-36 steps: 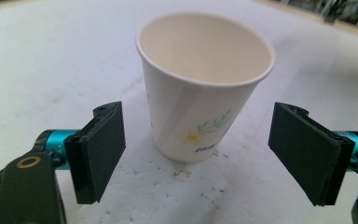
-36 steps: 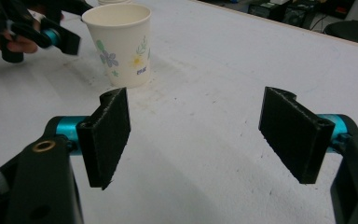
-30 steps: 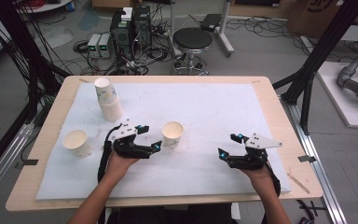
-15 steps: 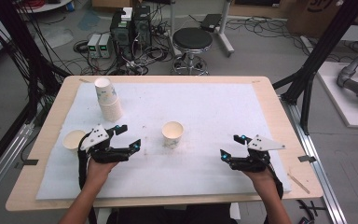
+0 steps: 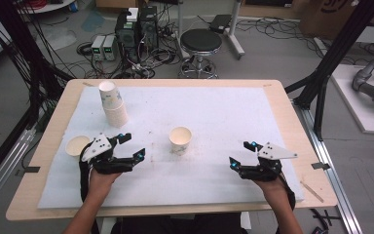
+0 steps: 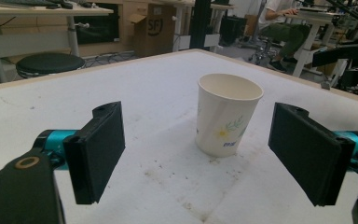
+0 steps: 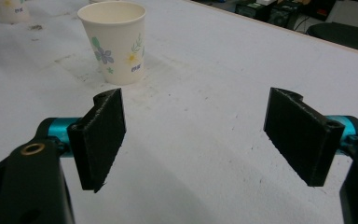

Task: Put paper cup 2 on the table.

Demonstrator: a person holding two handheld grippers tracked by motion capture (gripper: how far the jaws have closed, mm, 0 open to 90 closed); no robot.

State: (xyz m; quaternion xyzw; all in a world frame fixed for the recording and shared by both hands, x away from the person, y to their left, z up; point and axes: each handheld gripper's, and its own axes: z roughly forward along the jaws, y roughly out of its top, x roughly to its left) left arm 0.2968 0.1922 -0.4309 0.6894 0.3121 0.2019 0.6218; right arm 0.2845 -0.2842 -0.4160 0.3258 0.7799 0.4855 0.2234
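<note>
A flowered paper cup stands upright and empty near the middle of the white mat. My left gripper is open to the left of it, jaws pointing at it with a gap between. In the left gripper view the cup stands beyond the wide-apart jaws of the left gripper. My right gripper is open at the front right, holding nothing. In the right gripper view the cup sits far off at the upper left of the right gripper.
A tilted stack of paper cups stands at the back left of the mat. A single cup sits just left of my left hand. A black stool and floor cables lie beyond the table's far edge.
My left gripper has drawn back to the left, away from the middle cup, and now sits beside the single left cup. The right gripper has hardly moved.
</note>
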